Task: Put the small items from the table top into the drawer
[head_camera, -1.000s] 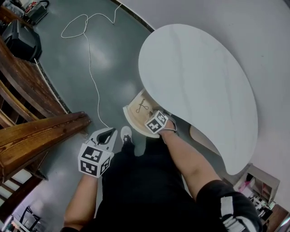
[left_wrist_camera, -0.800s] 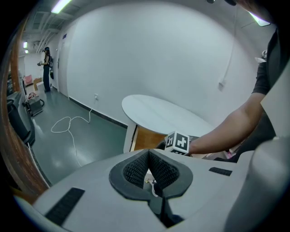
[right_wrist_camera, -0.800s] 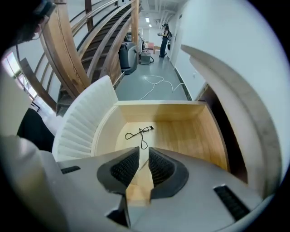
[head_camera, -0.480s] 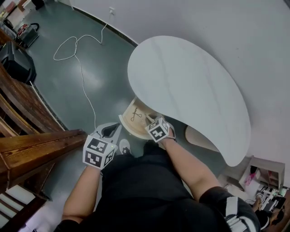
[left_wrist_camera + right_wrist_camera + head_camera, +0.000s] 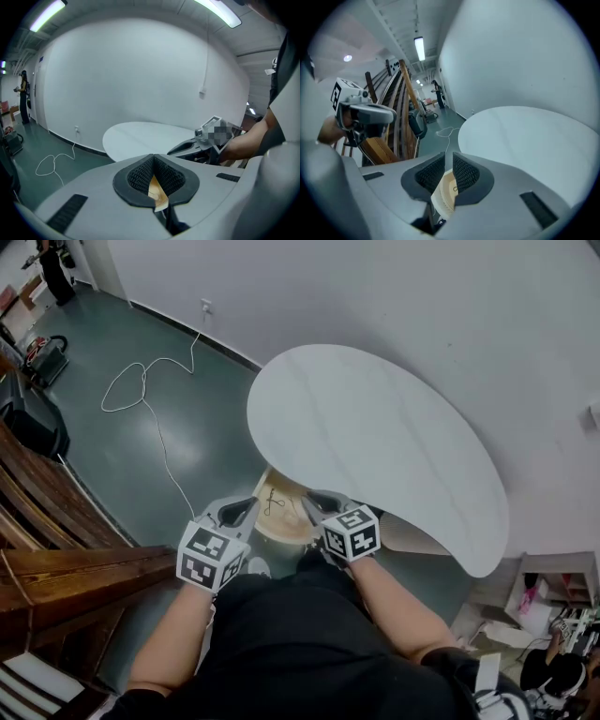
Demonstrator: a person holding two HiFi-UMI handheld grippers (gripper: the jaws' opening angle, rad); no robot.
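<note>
Though untouched, drawer [image 5: 289,518] beyond both jaws

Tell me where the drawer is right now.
In the head view, at lower centre, the open wooden drawer juts out from under the near edge of the white table top. It lies between the left gripper and the right gripper.

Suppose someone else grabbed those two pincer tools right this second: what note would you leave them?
Left gripper: jaws shut, nothing held.
Right gripper: jaws slightly apart, empty.
Both hover over the open drawer under the table top.
Done: a small dark item, maybe scissors, lies in the drawer. No small items show on the table top.
Left: probably only closing the drawer.
</note>
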